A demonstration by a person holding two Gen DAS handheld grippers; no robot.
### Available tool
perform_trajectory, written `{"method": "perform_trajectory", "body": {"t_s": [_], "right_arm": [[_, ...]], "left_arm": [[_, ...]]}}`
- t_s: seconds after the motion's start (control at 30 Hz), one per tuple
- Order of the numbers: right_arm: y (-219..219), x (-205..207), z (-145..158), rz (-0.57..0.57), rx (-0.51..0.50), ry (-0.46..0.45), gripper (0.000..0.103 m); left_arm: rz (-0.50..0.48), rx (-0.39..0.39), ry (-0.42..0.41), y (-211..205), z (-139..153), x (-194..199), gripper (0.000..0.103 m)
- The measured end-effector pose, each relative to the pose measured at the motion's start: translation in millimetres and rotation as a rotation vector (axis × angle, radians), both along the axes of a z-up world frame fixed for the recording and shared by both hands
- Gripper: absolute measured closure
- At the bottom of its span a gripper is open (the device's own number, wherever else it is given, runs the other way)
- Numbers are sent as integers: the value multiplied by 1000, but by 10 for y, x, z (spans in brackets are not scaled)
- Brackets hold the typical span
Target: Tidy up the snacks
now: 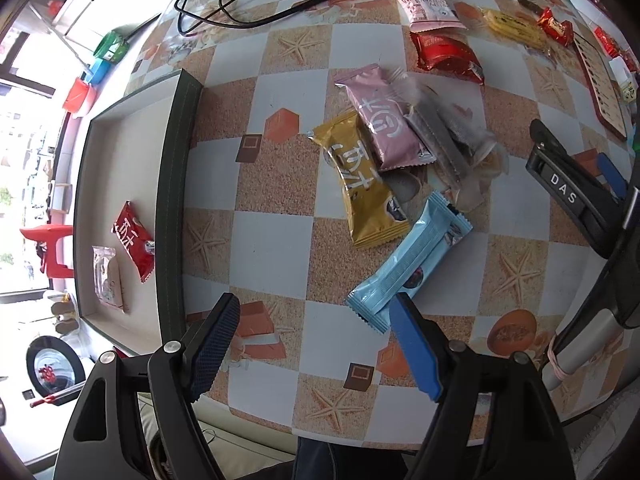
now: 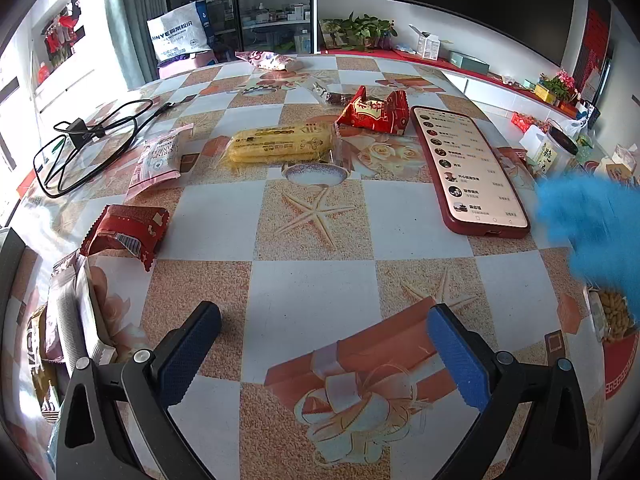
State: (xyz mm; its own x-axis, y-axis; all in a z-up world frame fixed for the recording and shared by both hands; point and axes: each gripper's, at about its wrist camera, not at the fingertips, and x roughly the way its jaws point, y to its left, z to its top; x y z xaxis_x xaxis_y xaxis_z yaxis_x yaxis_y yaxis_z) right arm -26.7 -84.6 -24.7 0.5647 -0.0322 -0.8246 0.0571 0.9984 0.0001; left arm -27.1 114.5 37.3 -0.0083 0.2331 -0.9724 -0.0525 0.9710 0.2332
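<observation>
Snacks scattered over the checkered tablecloth (image 1: 272,240), with the dark-rimmed tray (image 1: 176,200) as landmark. Inside the tray: a red packet (image 1: 132,240) and, just beside it, a pale clear-wrapped packet (image 1: 107,276). Right of the tray, well clear of its rim, a heap: gold packet (image 1: 360,188), pink packet (image 1: 384,120) overlapping its upper end, clear wrappers (image 1: 448,140) against the pink one, and a light blue packet (image 1: 408,264) lying slantwise below the gold one. Farther from the tray, toward the table's far side: a red pouch (image 1: 444,54), a pale pink sachet (image 1: 426,6), a yellow bar (image 1: 516,28).

Left gripper (image 1: 316,336) held over the tablecloth, fingers wide apart, nothing clamped between them; right-hand blue pad (image 1: 412,348) overlapping the near end of the light blue packet in view, contact not certain; left-hand pad (image 1: 212,344) over bare cloth near the tray's corner.

Right gripper (image 2: 324,348) likewise spread wide, empty, both pads (image 2: 188,356) above bare tablecloth. Ahead of it: red pouch (image 2: 124,232), yellow bar (image 2: 280,144), another red packet (image 2: 376,114), a phone (image 2: 468,168) with lit screen. Blurred blue glove (image 2: 592,224) at the right edge.
</observation>
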Motion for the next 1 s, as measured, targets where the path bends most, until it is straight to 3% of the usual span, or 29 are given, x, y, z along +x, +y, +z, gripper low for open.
{"method": "perform_trajectory", "body": {"t_s": [0.8,1.0], "right_arm": [[13,-9,9,0,0,-1,0],[8,-5,3,0,0,-1,0]], "left_arm": [[-30,0,-39,306,116,35,23],[27,-15,-24,406,34,-6,23]]}}
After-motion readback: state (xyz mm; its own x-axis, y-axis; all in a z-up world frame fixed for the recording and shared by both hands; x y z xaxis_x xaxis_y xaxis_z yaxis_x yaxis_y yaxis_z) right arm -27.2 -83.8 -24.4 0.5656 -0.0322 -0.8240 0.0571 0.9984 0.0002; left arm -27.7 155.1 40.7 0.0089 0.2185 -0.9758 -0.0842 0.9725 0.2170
